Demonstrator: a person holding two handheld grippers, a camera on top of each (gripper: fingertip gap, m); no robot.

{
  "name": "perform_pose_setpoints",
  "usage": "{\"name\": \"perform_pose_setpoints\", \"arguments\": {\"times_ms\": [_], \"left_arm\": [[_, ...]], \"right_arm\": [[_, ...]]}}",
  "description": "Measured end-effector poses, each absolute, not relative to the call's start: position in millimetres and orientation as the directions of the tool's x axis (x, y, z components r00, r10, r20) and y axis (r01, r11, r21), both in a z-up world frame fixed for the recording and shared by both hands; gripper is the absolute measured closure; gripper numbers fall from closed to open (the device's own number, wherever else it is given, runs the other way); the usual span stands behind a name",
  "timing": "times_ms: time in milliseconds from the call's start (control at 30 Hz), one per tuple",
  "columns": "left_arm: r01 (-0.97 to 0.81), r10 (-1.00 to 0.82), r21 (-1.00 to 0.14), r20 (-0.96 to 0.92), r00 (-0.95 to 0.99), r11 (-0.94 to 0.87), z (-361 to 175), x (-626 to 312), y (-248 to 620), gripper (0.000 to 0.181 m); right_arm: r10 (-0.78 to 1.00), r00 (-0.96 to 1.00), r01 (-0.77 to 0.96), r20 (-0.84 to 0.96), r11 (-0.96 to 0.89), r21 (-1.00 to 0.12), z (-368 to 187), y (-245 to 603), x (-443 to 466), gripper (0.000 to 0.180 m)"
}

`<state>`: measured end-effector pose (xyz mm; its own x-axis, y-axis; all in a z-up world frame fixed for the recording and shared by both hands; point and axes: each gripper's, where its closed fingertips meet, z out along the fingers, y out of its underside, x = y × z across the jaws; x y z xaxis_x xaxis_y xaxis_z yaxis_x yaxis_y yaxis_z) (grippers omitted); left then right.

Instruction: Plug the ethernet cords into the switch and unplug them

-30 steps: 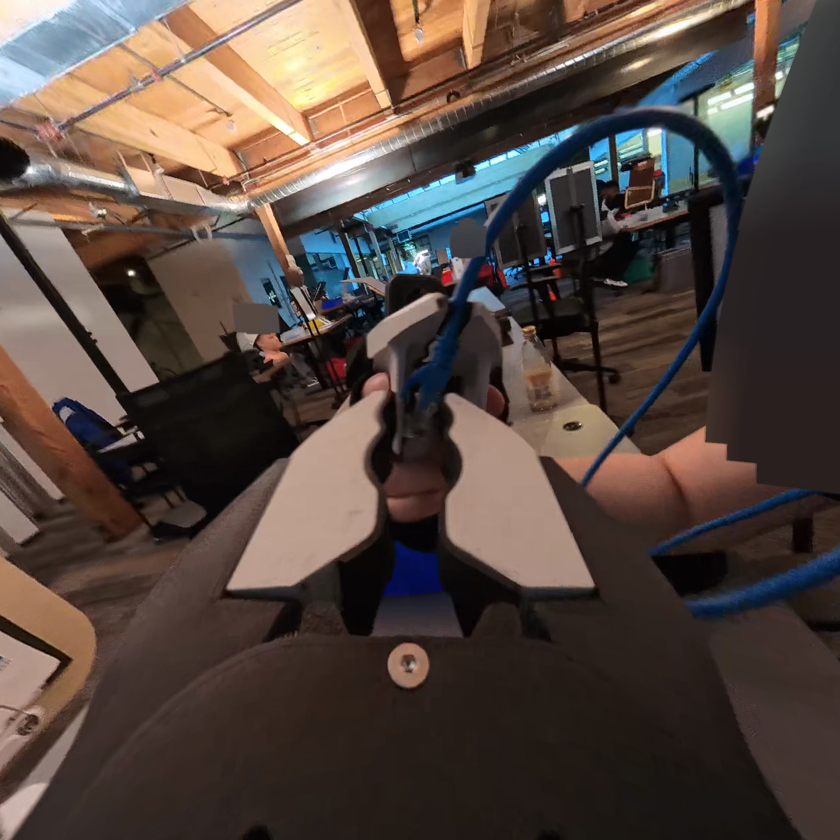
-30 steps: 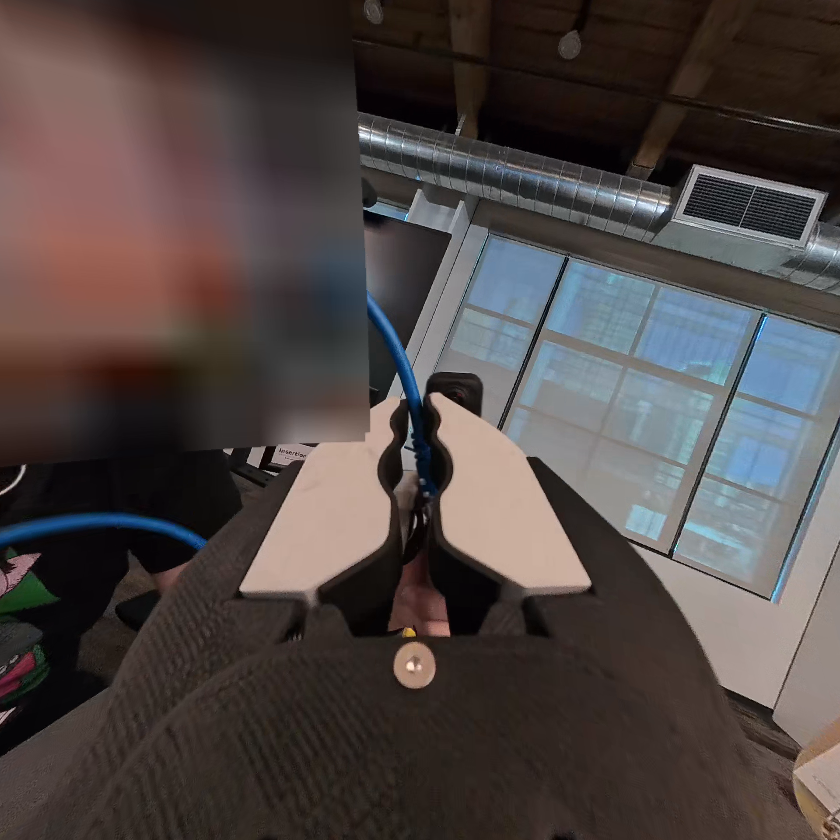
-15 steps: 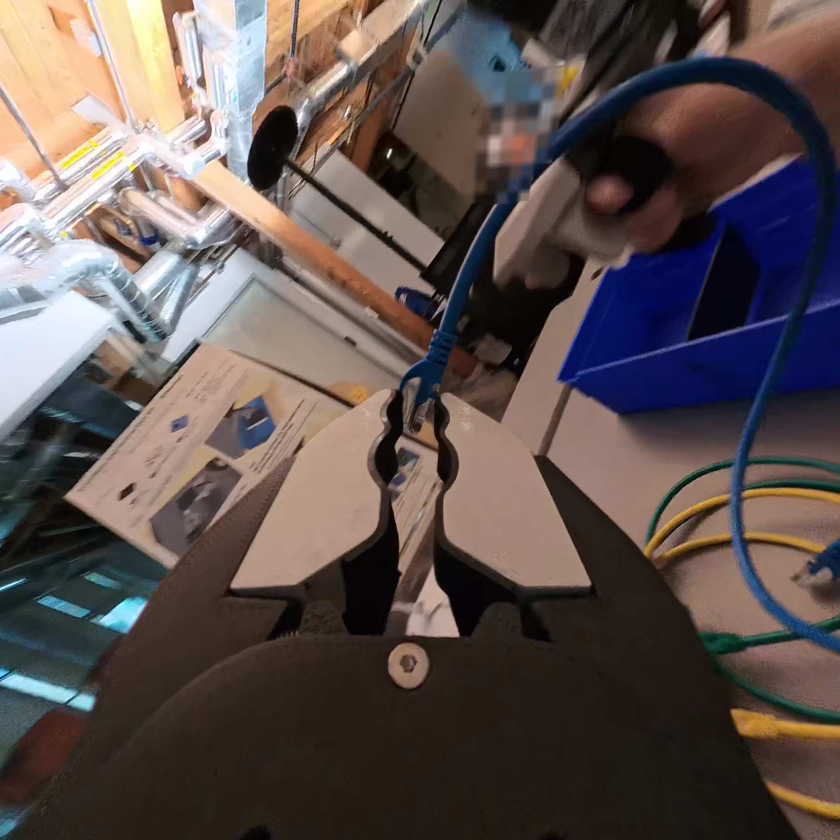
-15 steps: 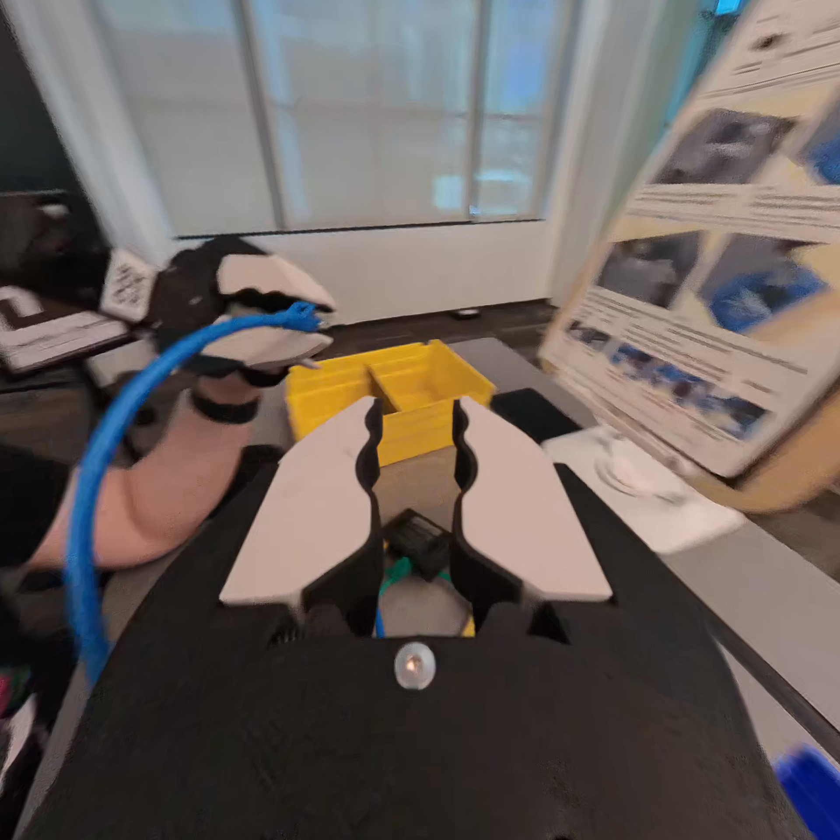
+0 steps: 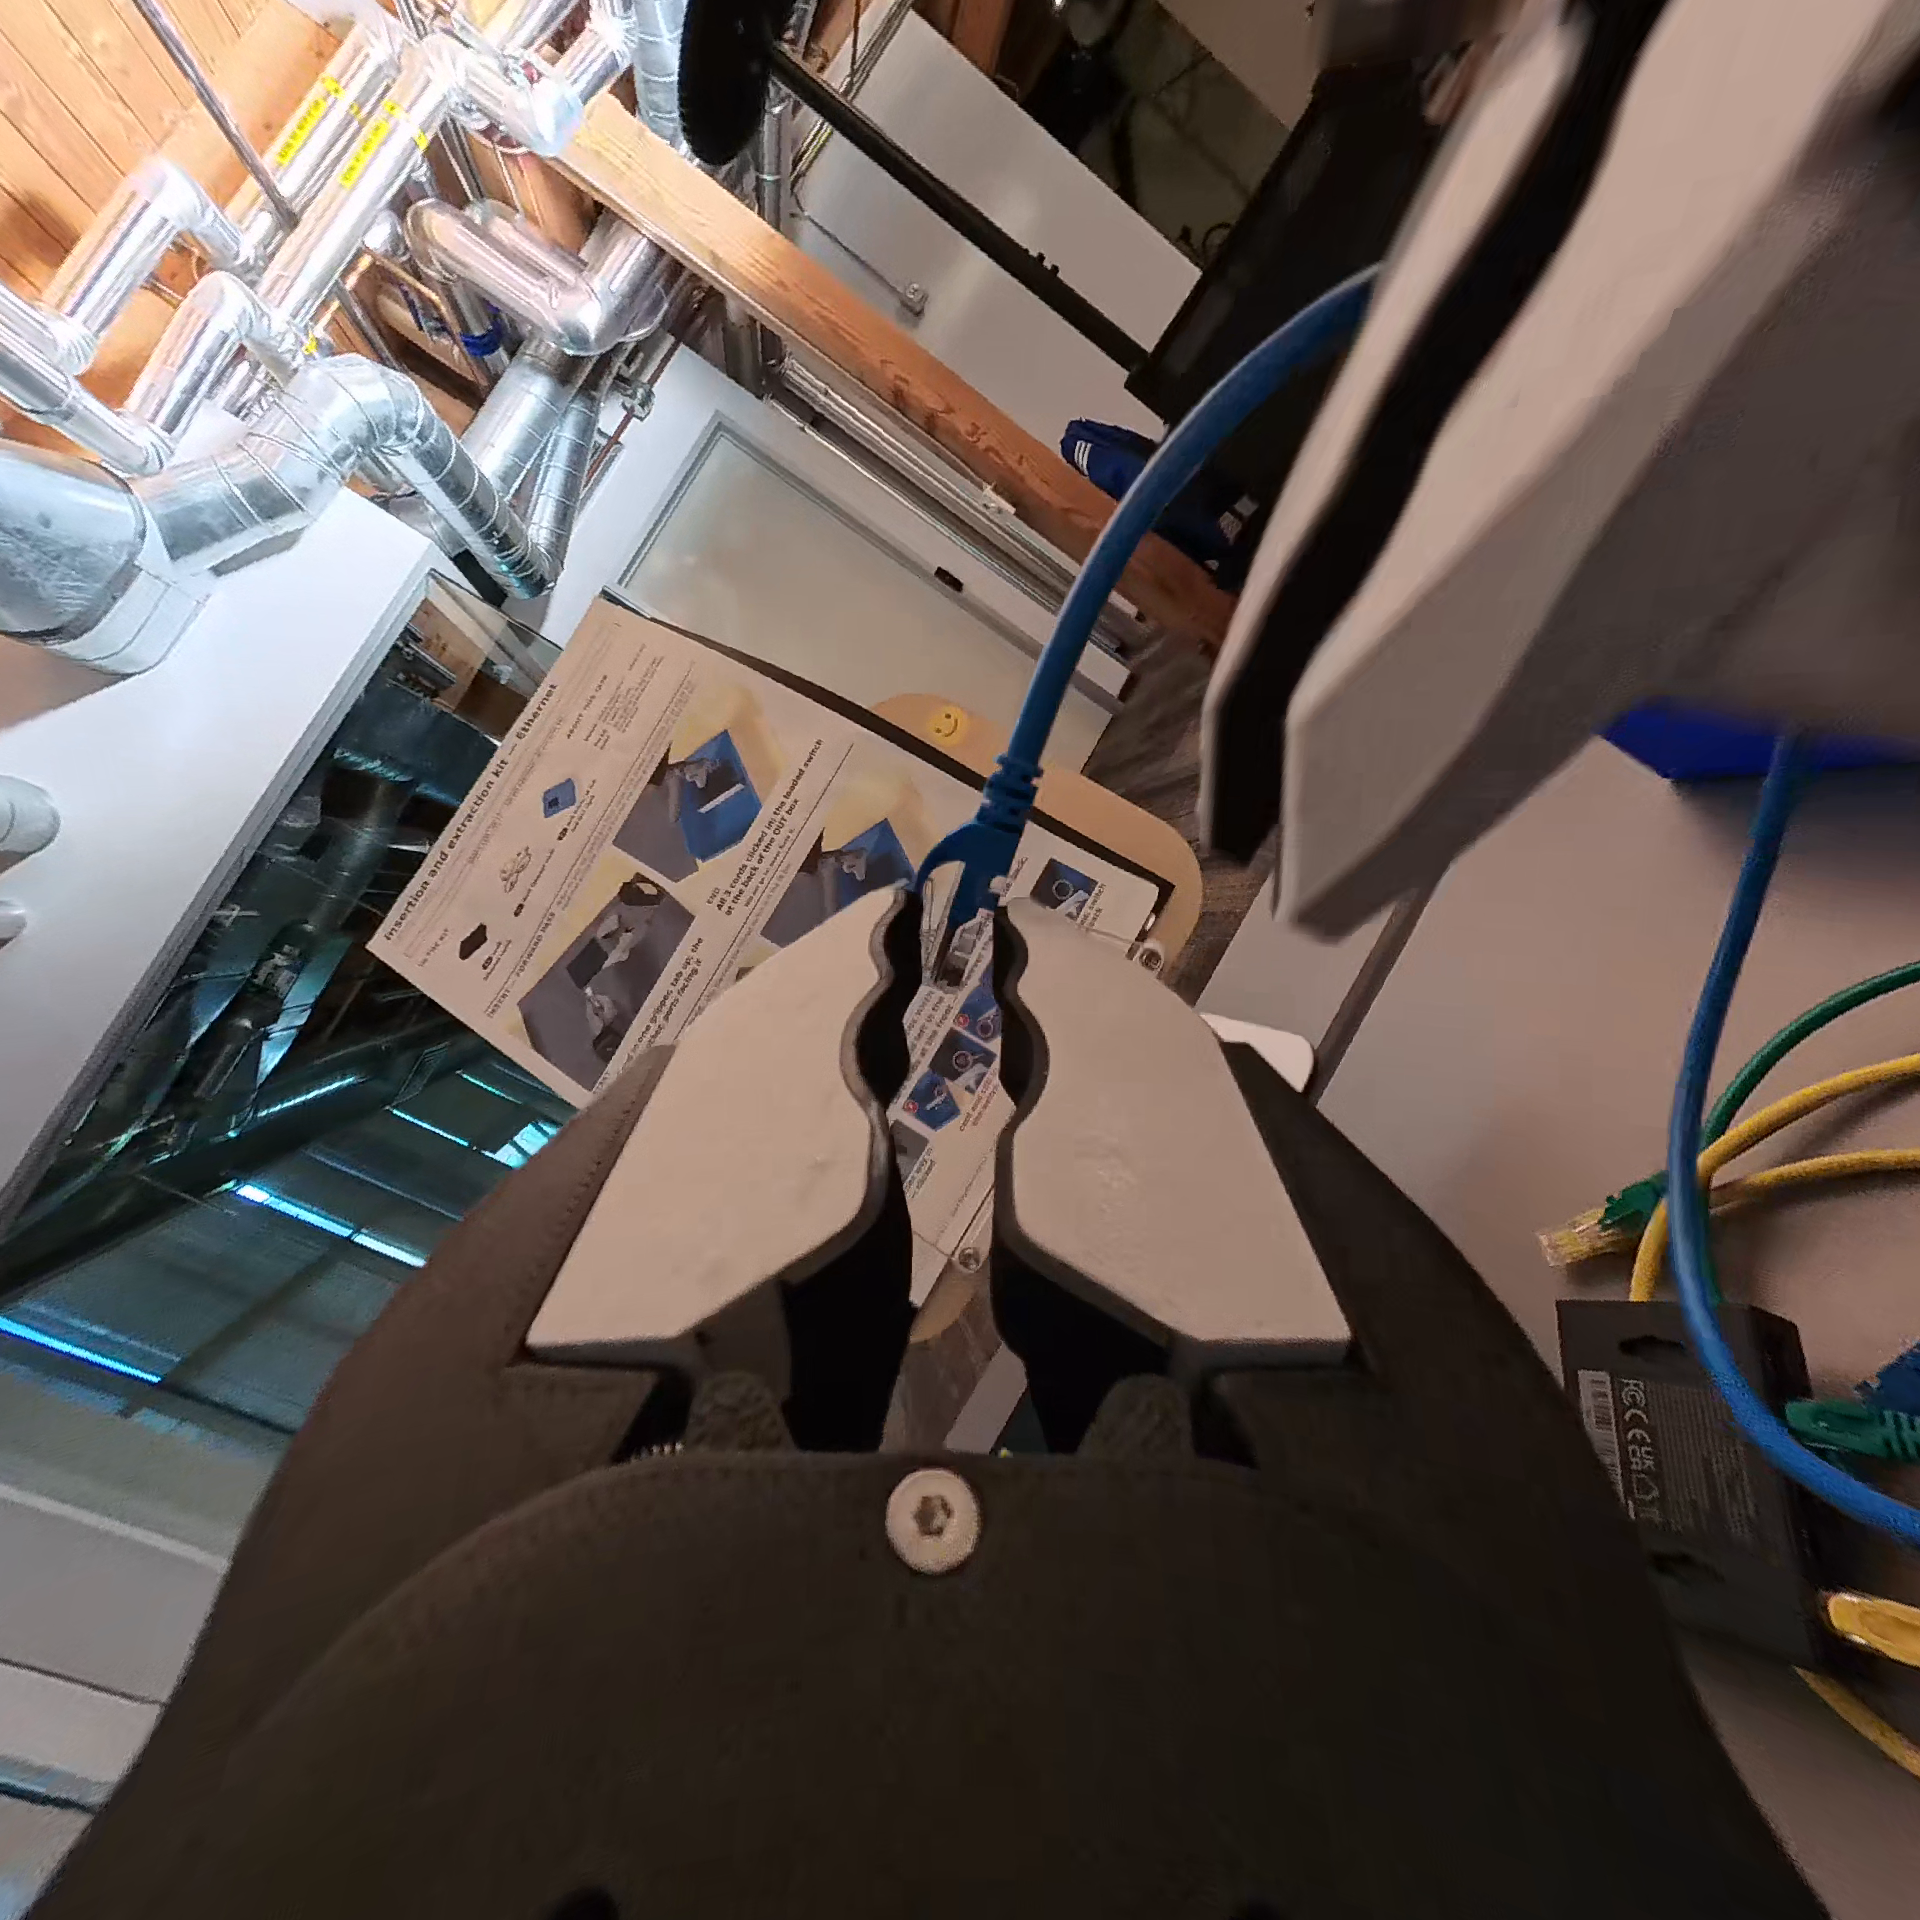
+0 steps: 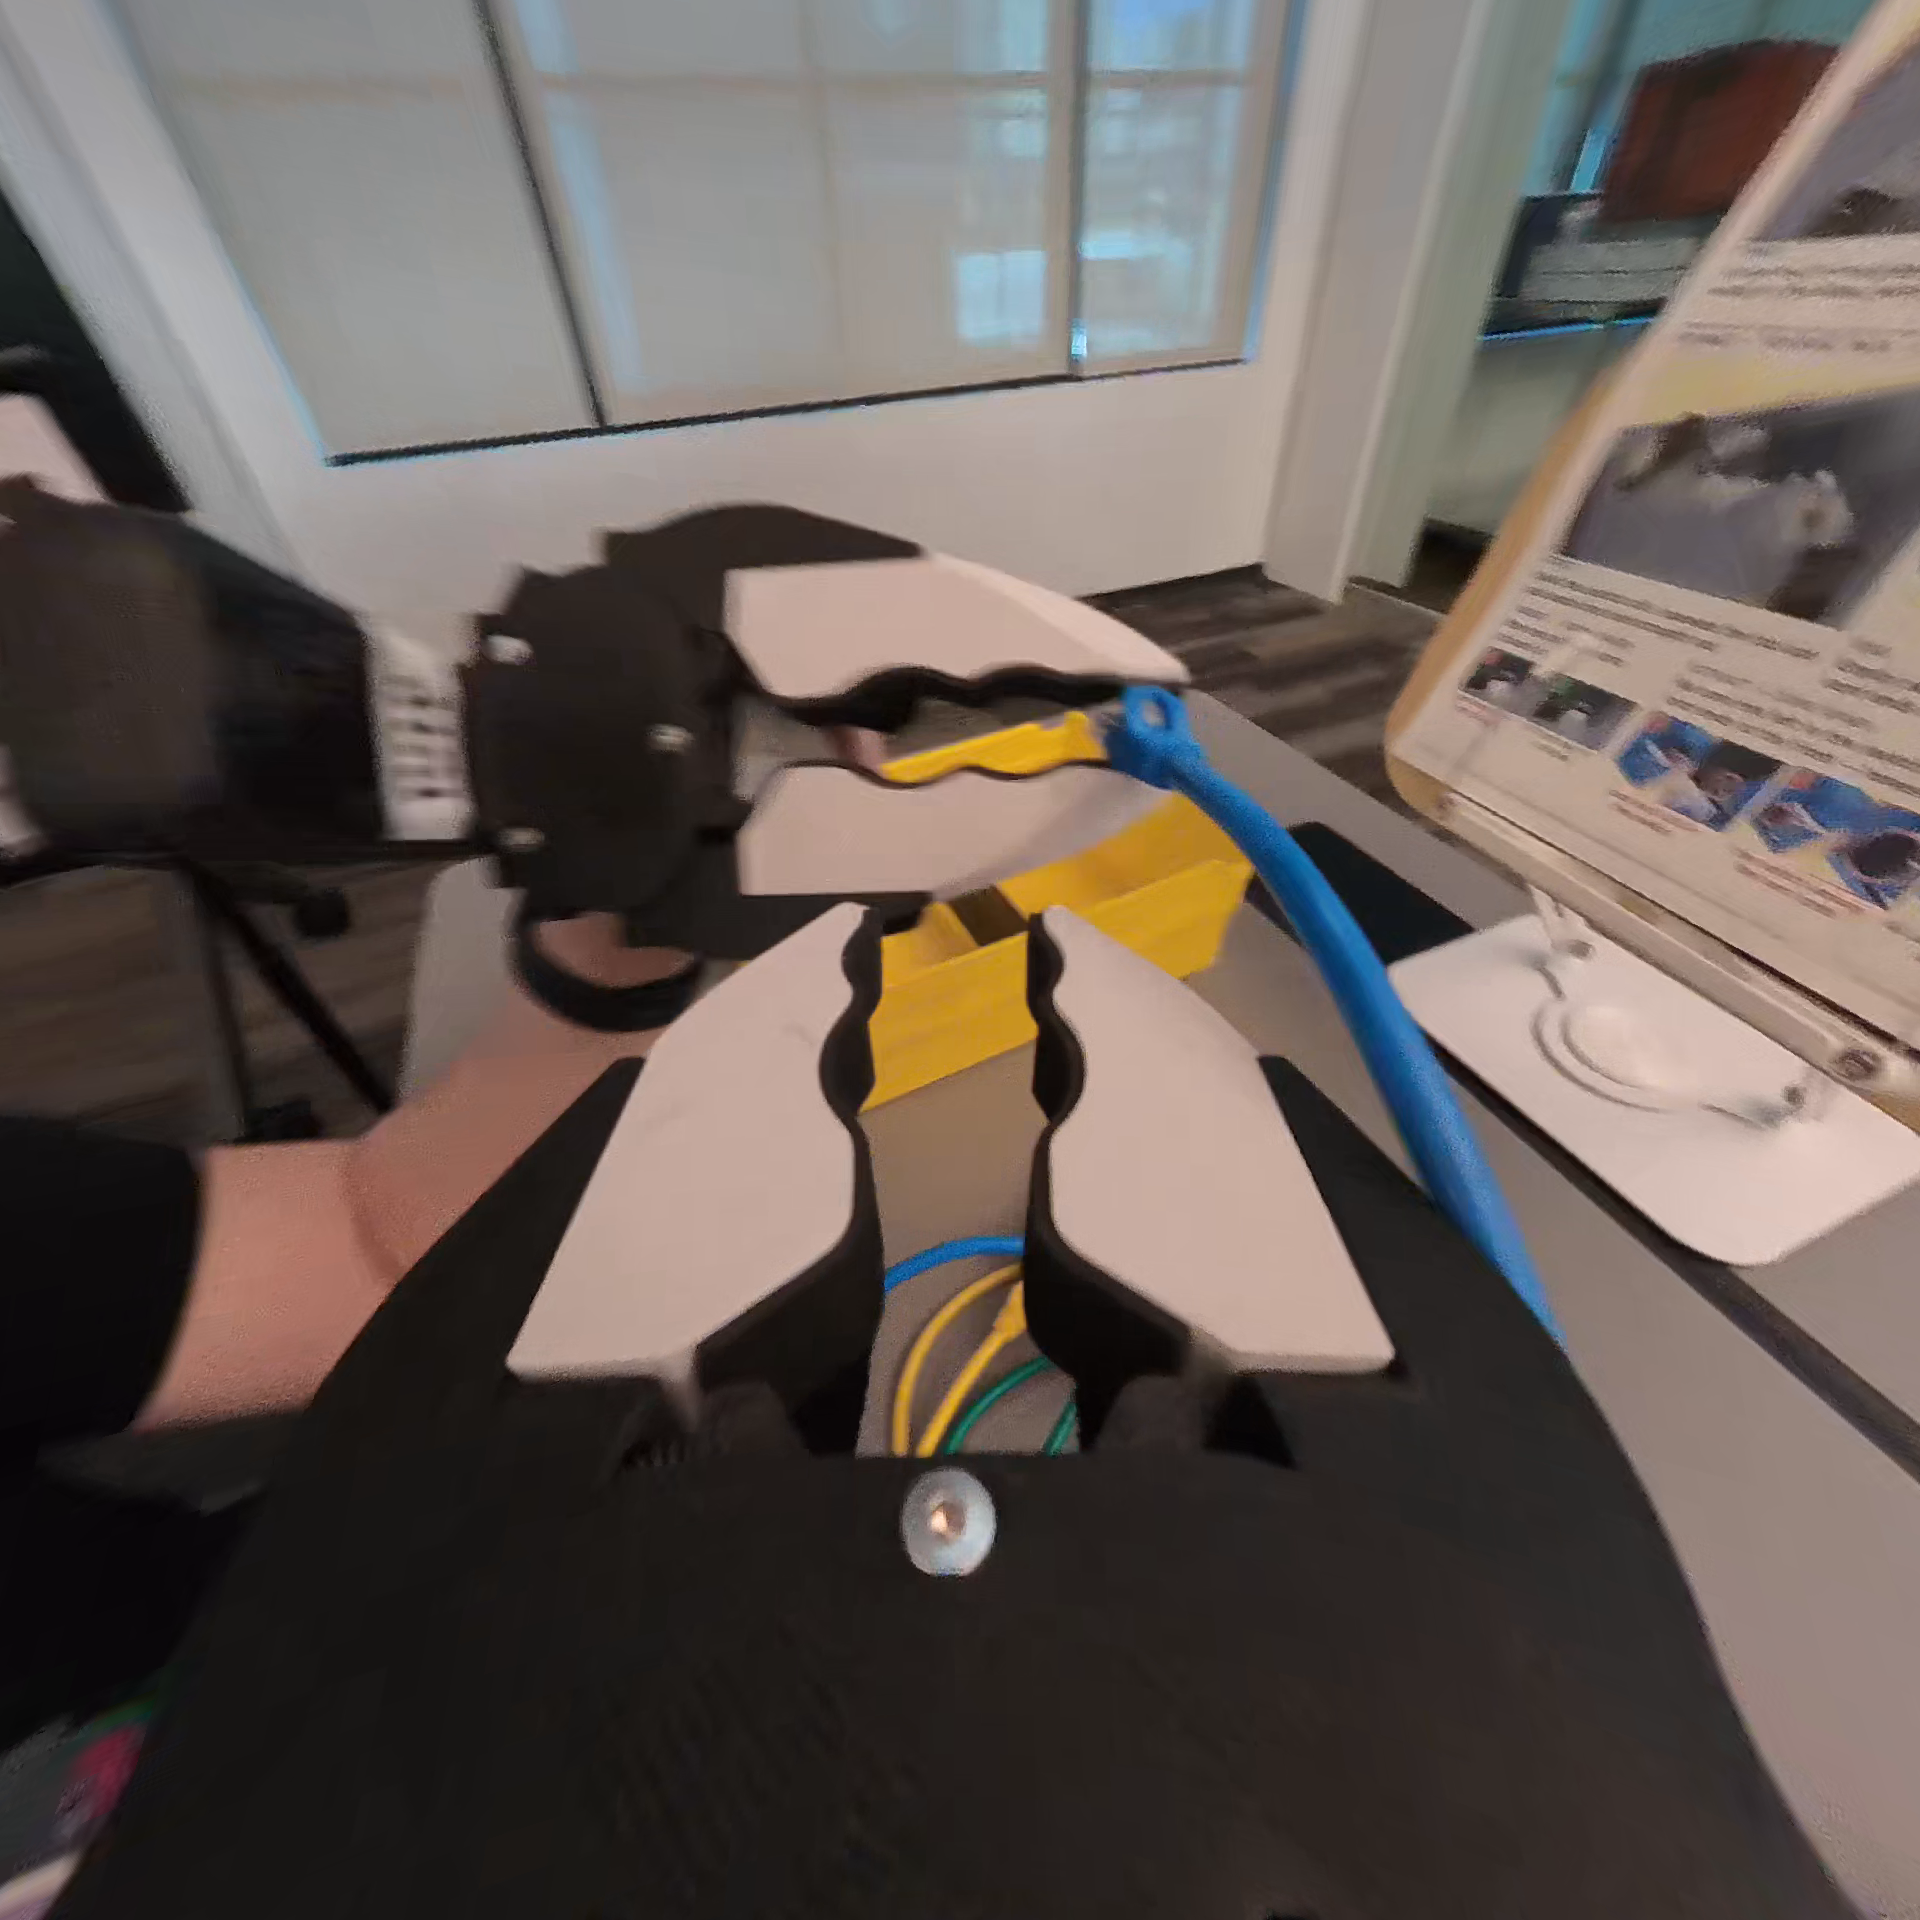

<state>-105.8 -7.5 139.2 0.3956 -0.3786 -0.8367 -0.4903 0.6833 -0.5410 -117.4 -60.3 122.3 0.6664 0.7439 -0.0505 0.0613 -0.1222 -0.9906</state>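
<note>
1. Left side first: the left hand-held gripper (image 5: 951, 925) is pinched down on the clear plug at the end of the blue ethernet cord (image 5: 1049, 665), right at the very tips of its fingers; a second ago both grippers were clamped on that same plug up in the air, so the handoff looks finished and the left one has it alone now.

2. Pose of the left one: a second ago it faced out across the room, now it's tipped down toward the counter (image 5: 1558, 935); from the right wrist view it sits sideways, one finger above the other, with the cord hanging off its tip and drooping down to the right.

3. Middle stuff: an instruction board (image 5: 665, 862) stands behind the plug; a yellow bin (image 6: 1101, 914) sits on the counter past the grippers.

4. Right side: the right hand-held gripper (image 6: 951, 997) has let go and pulled back; its fingers now stand moderately apart with nothing between them, hovering over a tangle of yellow and green cords (image 6: 966, 1361).

5. The switch (image 5: 1704, 1475), a black box, lies on the counter at the far right of the left wrist view, with the blue cord looping over it and green and yellow plugs next to it; can't tell if any of those are actually seated in a port.

6. My read: the plug is gripped, so next is lining it up with a port; the free right gripper could steady the switch.
</note>
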Motion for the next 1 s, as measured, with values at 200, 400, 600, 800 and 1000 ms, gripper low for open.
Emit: {"name": "perform_pose_setpoints", "arguments": {"times_ms": [200, 400, 600, 800, 1000], "left_arm": [[-0.487, -0.37, -0.521, -0.849, 0.376, 0.701, 137.1, -101.3, -10.7, 0.169], [-0.451, -0.363, -0.479, -0.874, 0.323, 0.753, 135.2, -94.0, -26.7, 0.17], [-0.451, -0.338, -0.436, -0.897, 0.283, 0.779, 131.5, -92.6, -33.0, 0.17], [-0.447, -0.315, -0.399, -0.915, 0.253, 0.8, 128.2, -89.3, -38.6, 0.172], [-0.38, -0.359, -0.459, -0.881, 0.307, 0.803, 135.4, -87.1, -43.4, 0.171]], "right_arm": [[0.62, 0.783, -0.102, -0.046, 0.055, -0.993, 133.6, -25.8, -100.1, 0.135], [0.738, 0.67, -0.201, -0.082, 0.074, -0.977, 143.4, -34.3, -101.8, 0.147], [0.796, 0.591, -0.18, -0.133, -0.031, -0.983, 135.6, -37.6, -102.3, 0.165], [0.812, 0.563, -0.176, -0.15, -0.06, -0.983, 135.3, -40.8, -102.6, 0.165], [0.813, 0.583, -0.113, -0.015, 0.063, -0.992, 141.9, -46.1, -101.1, 0.166]]}}
